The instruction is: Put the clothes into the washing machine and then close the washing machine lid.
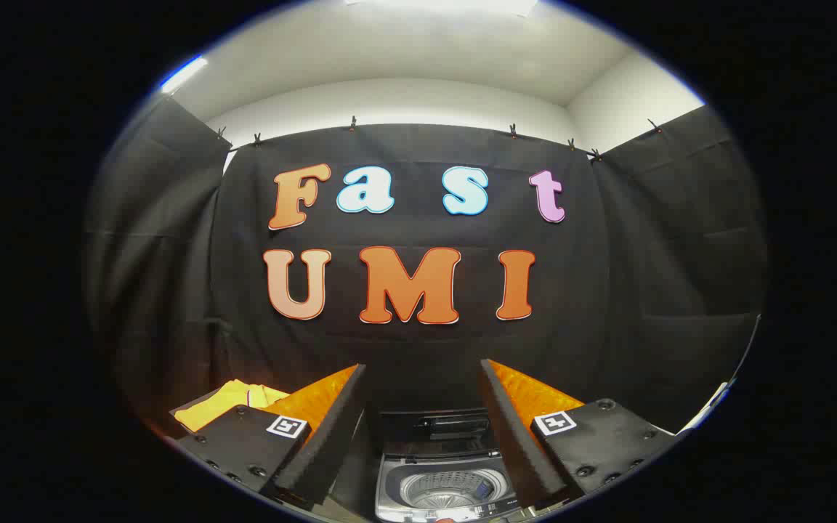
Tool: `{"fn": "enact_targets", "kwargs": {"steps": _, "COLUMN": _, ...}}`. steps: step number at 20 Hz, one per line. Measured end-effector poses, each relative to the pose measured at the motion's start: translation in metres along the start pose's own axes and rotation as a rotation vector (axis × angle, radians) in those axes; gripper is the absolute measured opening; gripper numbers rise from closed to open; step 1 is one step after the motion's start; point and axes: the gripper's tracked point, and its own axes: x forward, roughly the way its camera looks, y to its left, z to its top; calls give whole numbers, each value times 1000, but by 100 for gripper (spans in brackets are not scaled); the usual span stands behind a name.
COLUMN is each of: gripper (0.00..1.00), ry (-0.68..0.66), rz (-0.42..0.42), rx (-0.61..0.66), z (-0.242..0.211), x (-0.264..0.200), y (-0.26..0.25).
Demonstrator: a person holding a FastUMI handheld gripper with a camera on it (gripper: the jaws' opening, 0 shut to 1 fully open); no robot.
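Note:
My gripper (422, 428) is open, its two fingers spread wide with nothing between them. Below and between the fingers stands a small top-loading washing machine (447, 472); its lid (433, 425) is raised at the back and the ribbed drum (447, 490) shows inside. A yellow garment (226, 403) lies to the left, just beyond the left finger (324, 428), which hides part of it. The gripper is held well above both.
Black booth cloth hangs behind and to both sides. A pale edge (709, 410) shows past the right finger, too little of it to name.

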Motion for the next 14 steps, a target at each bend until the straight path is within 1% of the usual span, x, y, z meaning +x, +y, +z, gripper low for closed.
{"fn": "enact_targets", "kwargs": {"steps": 14, "gripper": 98, "ry": 4, "rz": -8, "rx": 1, "z": 0, "x": -1, "y": -1}}
